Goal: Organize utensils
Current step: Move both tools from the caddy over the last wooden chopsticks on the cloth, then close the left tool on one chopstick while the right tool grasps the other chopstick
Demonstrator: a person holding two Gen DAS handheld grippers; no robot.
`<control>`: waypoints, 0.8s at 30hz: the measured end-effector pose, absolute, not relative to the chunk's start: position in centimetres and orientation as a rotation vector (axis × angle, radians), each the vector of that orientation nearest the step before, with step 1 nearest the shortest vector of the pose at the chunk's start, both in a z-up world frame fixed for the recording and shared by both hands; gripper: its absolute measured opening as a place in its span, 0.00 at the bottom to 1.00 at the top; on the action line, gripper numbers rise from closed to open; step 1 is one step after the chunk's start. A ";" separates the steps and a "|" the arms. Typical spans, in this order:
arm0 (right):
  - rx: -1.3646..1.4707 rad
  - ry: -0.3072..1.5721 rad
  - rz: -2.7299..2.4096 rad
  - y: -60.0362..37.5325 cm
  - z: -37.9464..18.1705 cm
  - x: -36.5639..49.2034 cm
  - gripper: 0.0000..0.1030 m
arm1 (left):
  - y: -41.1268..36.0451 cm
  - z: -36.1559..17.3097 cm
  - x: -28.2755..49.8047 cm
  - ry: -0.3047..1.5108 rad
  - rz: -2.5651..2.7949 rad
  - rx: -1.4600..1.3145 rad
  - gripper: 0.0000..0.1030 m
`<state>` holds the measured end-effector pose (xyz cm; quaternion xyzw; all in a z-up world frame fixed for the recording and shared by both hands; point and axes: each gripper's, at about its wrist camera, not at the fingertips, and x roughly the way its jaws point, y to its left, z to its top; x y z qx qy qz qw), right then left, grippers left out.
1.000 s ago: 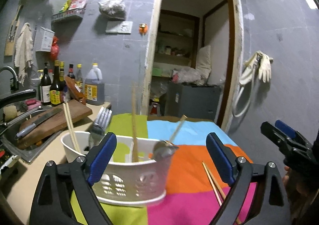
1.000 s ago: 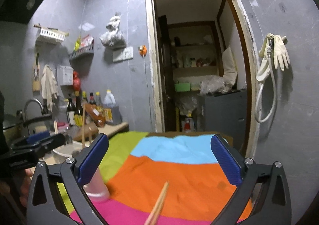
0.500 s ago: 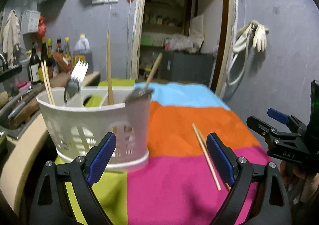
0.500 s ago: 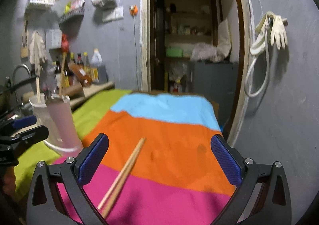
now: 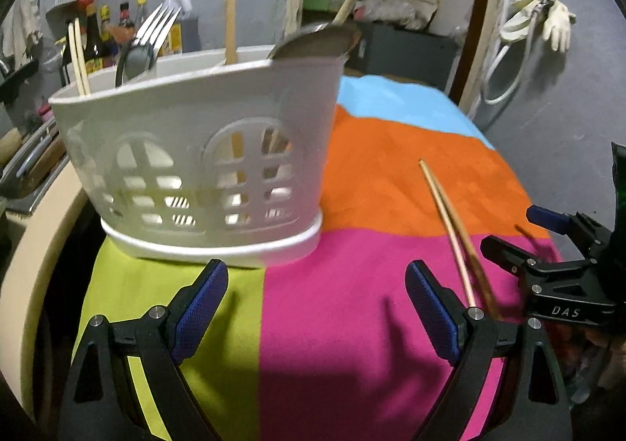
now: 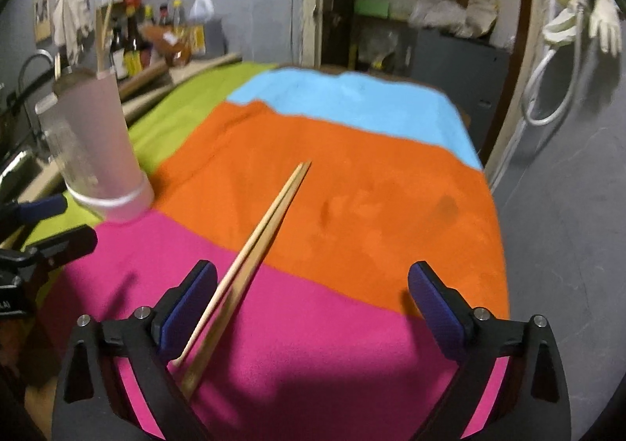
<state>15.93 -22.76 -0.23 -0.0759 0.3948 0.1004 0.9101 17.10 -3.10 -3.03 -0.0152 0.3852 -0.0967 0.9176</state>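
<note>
A white plastic utensil caddy (image 5: 203, 159) stands on the colourful cloth (image 5: 336, 323), holding a fork (image 5: 156, 26), a spoon (image 5: 317, 44) and several chopsticks. It also shows in the right wrist view (image 6: 98, 151) at the left. A pair of wooden chopsticks (image 6: 250, 261) lies on the orange and pink patches; in the left wrist view the pair (image 5: 454, 229) is to the right. My left gripper (image 5: 313, 308) is open and empty just in front of the caddy. My right gripper (image 6: 313, 308) is open and empty, low over the cloth, with the chopsticks' near end by its left finger.
A counter at the left holds sauce bottles (image 6: 133, 45), a sink and a cutting board. An open doorway (image 6: 411, 10) is behind the table. Rubber gloves and a hose (image 6: 579, 18) hang on the right wall. The table's right edge drops off to the floor.
Both grippers have tilted down and moved closer to the table. The caddy now fills the left wrist view, and the loose chopsticks reach between the right gripper's fingers.
</note>
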 end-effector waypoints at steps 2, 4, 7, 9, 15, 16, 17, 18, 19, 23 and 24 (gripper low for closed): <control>-0.169 0.846 0.213 -22.5 -0.7 16.2 0.93 | -2.9 -3.4 17.3 0.810 -0.195 -0.035 0.86; -0.188 0.871 0.212 -22.2 -1.1 16.6 0.91 | -2.7 -3.5 17.4 0.820 -0.195 -0.036 0.86; -0.192 0.910 0.216 -22.0 -1.7 17.1 0.90 | -2.8 -3.5 17.3 0.822 -0.194 -0.030 0.86; -0.196 0.922 0.213 -22.0 -1.8 17.3 0.90 | -3.0 -3.4 17.2 0.828 -0.196 -0.027 0.86; -0.214 0.967 0.210 -22.3 -2.2 17.9 0.85 | -3.8 -3.4 17.5 0.843 -0.216 -0.027 0.86; -0.214 0.969 0.217 -22.4 -2.1 17.9 0.82 | -3.9 -3.4 17.5 0.844 -0.221 -0.027 0.86; -0.217 0.965 0.220 -22.4 -2.0 17.9 0.78 | -4.0 -3.4 17.6 0.845 -0.227 -0.027 0.86; -0.219 0.961 0.223 -22.6 -1.9 17.8 0.74 | -4.2 -3.4 17.6 0.846 -0.233 -0.027 0.86; -0.217 0.960 0.225 -22.7 -1.9 17.8 0.68 | -4.2 -3.4 17.6 0.848 -0.241 -0.026 0.86; -0.179 0.953 0.217 -24.1 -1.6 17.8 0.50 | -5.2 -3.3 17.5 0.842 -0.280 0.001 0.86; -0.165 0.951 0.220 -24.5 -1.5 17.8 0.48 | -5.5 -3.2 17.5 0.838 -0.289 0.009 0.86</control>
